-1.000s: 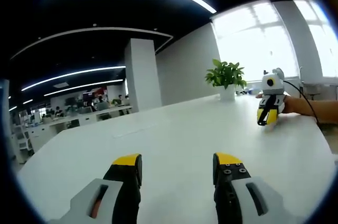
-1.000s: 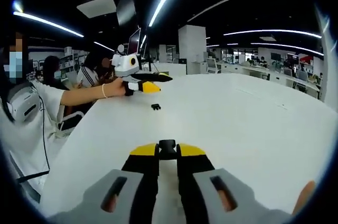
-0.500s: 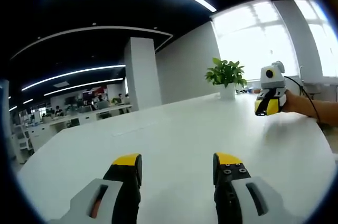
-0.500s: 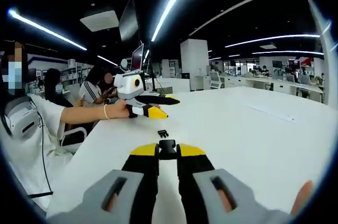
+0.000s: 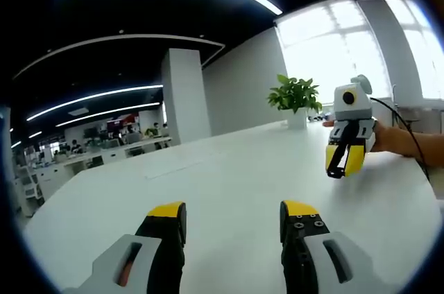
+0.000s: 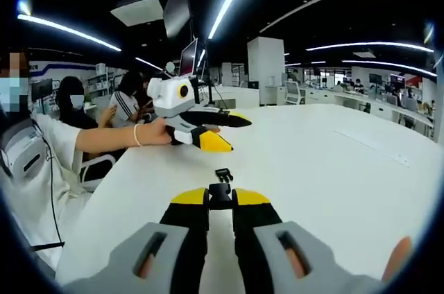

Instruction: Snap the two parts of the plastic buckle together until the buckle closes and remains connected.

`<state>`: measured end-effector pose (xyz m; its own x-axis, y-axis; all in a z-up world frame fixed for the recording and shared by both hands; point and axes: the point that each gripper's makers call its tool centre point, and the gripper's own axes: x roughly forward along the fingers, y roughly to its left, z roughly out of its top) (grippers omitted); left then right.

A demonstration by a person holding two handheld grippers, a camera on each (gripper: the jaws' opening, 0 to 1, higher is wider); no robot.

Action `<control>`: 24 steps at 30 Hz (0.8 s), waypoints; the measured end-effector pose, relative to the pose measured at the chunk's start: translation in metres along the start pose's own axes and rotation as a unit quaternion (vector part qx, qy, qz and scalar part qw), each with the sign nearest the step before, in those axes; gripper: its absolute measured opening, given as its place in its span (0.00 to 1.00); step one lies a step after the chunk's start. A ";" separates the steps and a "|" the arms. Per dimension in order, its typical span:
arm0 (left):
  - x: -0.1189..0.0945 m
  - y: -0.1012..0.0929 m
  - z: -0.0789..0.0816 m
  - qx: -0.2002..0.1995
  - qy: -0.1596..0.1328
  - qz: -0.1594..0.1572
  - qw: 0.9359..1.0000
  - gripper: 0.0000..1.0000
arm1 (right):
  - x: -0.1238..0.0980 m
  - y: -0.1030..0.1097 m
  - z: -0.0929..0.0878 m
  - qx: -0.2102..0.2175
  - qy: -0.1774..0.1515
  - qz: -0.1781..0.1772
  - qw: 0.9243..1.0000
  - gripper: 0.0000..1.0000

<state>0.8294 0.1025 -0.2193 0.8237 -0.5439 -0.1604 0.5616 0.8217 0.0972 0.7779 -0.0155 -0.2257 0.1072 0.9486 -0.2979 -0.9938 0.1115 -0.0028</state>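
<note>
My right gripper [image 6: 220,201] is shut on a black buckle part [image 6: 220,193], held low over the white table [image 6: 333,169]. The other black buckle part [image 6: 223,175] lies loose on the table just past the held one. Beyond it my left gripper [image 6: 223,132] hovers above the table in a person's hand, its yellow-tipped jaws apart. In the left gripper view my left gripper [image 5: 232,215] is open with nothing between its fingers. The right gripper [image 5: 341,163] shows at the right there, tilted down, something dark between its jaws.
A potted plant [image 5: 297,98] stands at the table's far side near bright windows. Seated people [image 6: 73,110] and a monitor [image 6: 189,59] are beyond the table's left edge in the right gripper view. A white column [image 5: 186,96] rises behind the table.
My right gripper, still holding its buckle part, has come closer to the loose part and the left gripper. In the left gripper view it now hangs lower and nearer.
</note>
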 end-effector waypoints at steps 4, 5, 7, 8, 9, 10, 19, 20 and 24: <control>0.001 -0.009 -0.005 0.019 0.016 -0.016 1.000 0.56 | 0.000 0.005 0.000 -0.008 0.003 -0.001 1.000 0.13; 0.002 -0.012 -0.007 0.031 0.022 -0.020 0.999 0.56 | 0.002 0.006 -0.001 -0.013 0.009 -0.001 1.000 0.13; 0.003 -0.015 -0.009 0.044 0.029 -0.025 0.998 0.57 | 0.004 0.008 -0.005 -0.020 0.021 -0.003 1.000 0.13; 0.003 -0.017 -0.010 0.049 0.032 -0.027 0.998 0.57 | 0.005 0.008 -0.006 -0.022 0.026 -0.004 0.999 0.13; 0.004 -0.018 -0.012 0.058 0.036 -0.030 0.997 0.57 | 0.005 0.008 -0.008 -0.026 0.032 -0.004 0.999 0.13; 0.004 -0.020 -0.013 0.065 0.040 -0.033 0.997 0.58 | 0.006 0.008 -0.009 -0.029 0.035 -0.004 0.999 0.13; 0.007 -0.032 -0.021 0.075 0.056 -0.065 0.993 0.60 | 0.003 0.006 -0.010 -0.023 0.031 -0.010 0.999 0.13; 0.007 -0.033 -0.021 0.074 0.057 -0.068 0.993 0.60 | 0.003 0.006 -0.009 -0.022 0.030 -0.010 0.999 0.13; 0.004 -0.037 -0.023 0.058 0.059 -0.072 0.994 0.60 | 0.002 0.006 -0.010 -0.021 0.030 -0.011 0.999 0.13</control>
<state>0.8104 0.0738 -0.2456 0.7226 -0.6254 -0.2946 0.6844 0.7073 0.1771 0.7714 -0.0153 -0.2356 0.1278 0.9262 -0.3548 -0.9918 0.1178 -0.0498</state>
